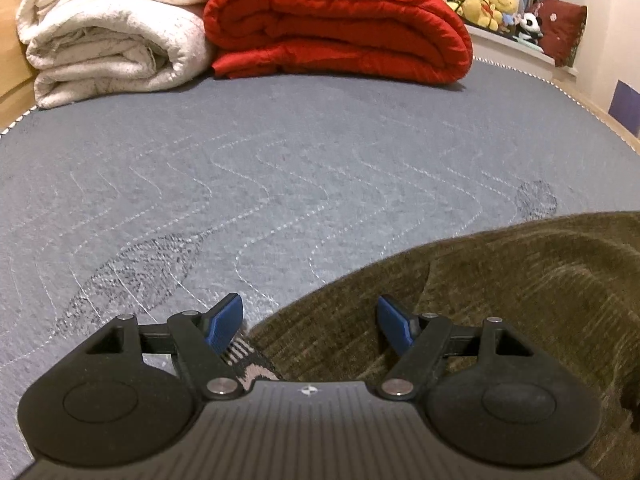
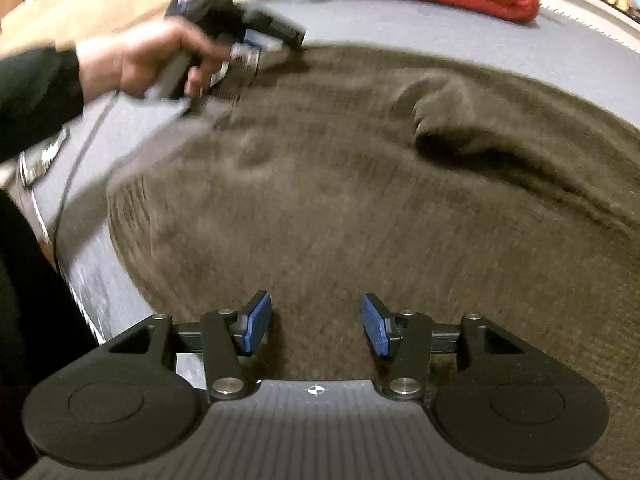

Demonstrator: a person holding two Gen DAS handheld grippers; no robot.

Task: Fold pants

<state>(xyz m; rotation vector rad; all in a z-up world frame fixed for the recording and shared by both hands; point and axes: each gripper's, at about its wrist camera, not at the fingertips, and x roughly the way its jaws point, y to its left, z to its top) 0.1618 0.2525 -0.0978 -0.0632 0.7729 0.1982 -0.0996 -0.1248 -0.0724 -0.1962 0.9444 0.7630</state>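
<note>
Olive-brown corduroy pants [image 2: 360, 200] lie spread on a grey-blue quilted bed [image 1: 280, 160], with a raised fold at the right. In the left wrist view the pants [image 1: 500, 300] fill the lower right, and a striped waistband bit shows by the left finger. My left gripper [image 1: 310, 322] is open and empty, low over the pants' edge. It also shows in the right wrist view [image 2: 256, 56], held by a hand at the pants' far left corner. My right gripper [image 2: 316, 328] is open and empty just above the near part of the pants. The right view is motion-blurred.
A folded white blanket [image 1: 108, 32] and a folded red quilt [image 1: 340, 24] lie at the far end of the bed. Stuffed toys [image 1: 492, 4] sit on a shelf at the back right. The bed's edge [image 2: 92, 272] and the person's dark sleeve are at the left.
</note>
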